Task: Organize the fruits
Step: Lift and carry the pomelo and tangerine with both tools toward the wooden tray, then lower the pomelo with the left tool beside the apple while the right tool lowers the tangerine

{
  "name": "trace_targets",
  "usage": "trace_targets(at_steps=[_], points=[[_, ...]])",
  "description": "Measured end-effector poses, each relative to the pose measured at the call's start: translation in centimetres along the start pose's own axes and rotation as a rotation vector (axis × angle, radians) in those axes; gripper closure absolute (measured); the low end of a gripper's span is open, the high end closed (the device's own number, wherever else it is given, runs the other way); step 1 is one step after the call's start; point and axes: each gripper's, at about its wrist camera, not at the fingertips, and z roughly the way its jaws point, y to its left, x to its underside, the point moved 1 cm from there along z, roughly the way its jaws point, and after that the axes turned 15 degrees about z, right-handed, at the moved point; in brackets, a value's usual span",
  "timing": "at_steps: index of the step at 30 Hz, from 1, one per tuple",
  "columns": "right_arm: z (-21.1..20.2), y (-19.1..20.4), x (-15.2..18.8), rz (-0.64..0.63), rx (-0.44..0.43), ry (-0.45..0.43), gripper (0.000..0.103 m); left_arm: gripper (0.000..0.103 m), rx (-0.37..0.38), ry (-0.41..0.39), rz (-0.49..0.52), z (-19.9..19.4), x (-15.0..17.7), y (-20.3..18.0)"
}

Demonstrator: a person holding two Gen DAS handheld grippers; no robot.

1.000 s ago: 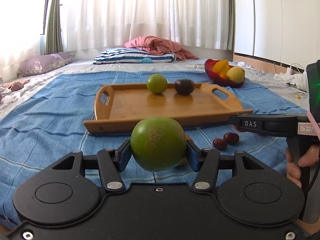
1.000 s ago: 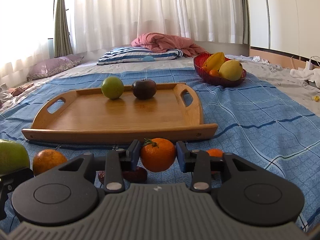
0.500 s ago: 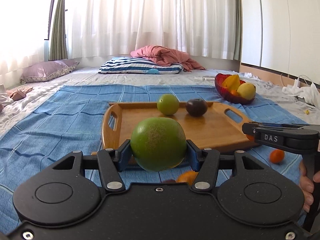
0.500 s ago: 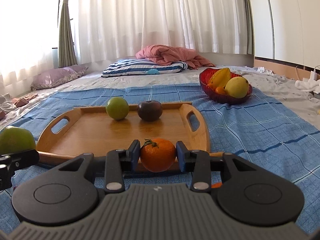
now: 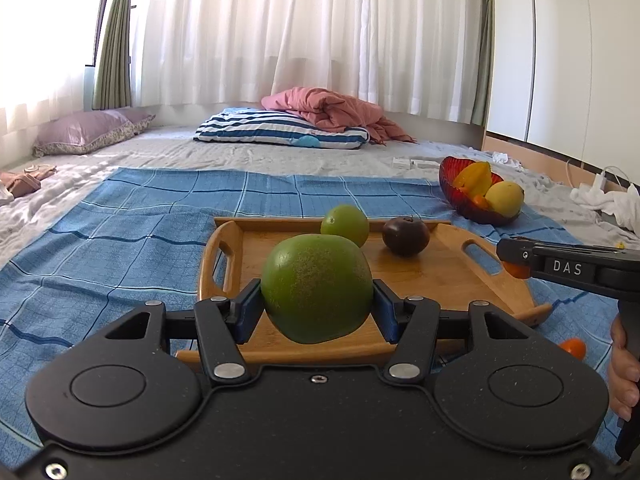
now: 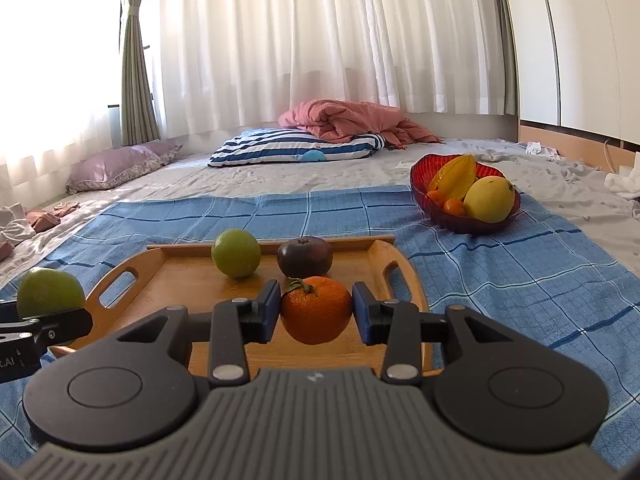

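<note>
My left gripper is shut on a large green fruit and holds it above the near edge of the wooden tray. My right gripper is shut on an orange tangerine above the tray's near right part. On the tray's far side lie a small green fruit and a dark purple fruit. The left gripper's green fruit shows at the left edge of the right wrist view.
A red bowl with starfruit, a yellow mango and small oranges stands at the back right on the blue checked cloth. A small orange lies on the cloth right of the tray. Pillows and a pink blanket lie behind.
Both grippers have risen and moved forward with their fruits, from low over the cloth in front of the tray to above the tray's near edge.
</note>
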Motion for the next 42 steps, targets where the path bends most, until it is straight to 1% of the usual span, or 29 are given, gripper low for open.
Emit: trace_targets(at_steps=[8, 14, 19, 24, 27, 31, 36, 38, 42], points=[[2.0, -0.6, -1.2, -0.001, 0.003, 0.014, 0.06, 0.048, 0.015, 0.024, -0.054, 3.3, -1.6, 2.2], [3.9, -1.4, -2.6, 0.011, 0.004, 0.038, 0.06, 0.048, 0.016, 0.034, -0.069, 5.9, -2.6, 3.4], [5.4, -1.7, -3.7, -0.008, 0.0, 0.054, 0.06, 0.048, 0.024, 0.056, -0.075, 8.4, -3.7, 3.9], [7.4, -2.1, -4.4, 0.01, 0.005, 0.094, 0.06, 0.048, 0.027, 0.086, -0.086, 11.0, -4.3, 4.1], [9.0, -2.2, -4.6, 0.013, 0.019, 0.132, 0.06, 0.048, 0.033, 0.108, -0.101, 12.7, -4.6, 4.4], [11.3, -2.9, -5.2, 0.058, 0.035, 0.183, 0.06, 0.049, 0.037, 0.137, -0.103, 14.7, -4.8, 4.5], [13.8, -3.9, -5.9, 0.121, 0.049, 0.231, 0.06, 0.049, 0.055, 0.178, -0.143, 16.8, -4.6, 4.9], [14.7, -4.1, -6.0, 0.14, 0.043, 0.247, 0.06, 0.049, 0.057, 0.177, -0.141, 17.4, -4.6, 4.9], [16.3, -4.6, -6.2, 0.198, 0.061, 0.266, 0.06, 0.049, 0.044, 0.177, -0.158, 18.7, -4.7, 5.3]])
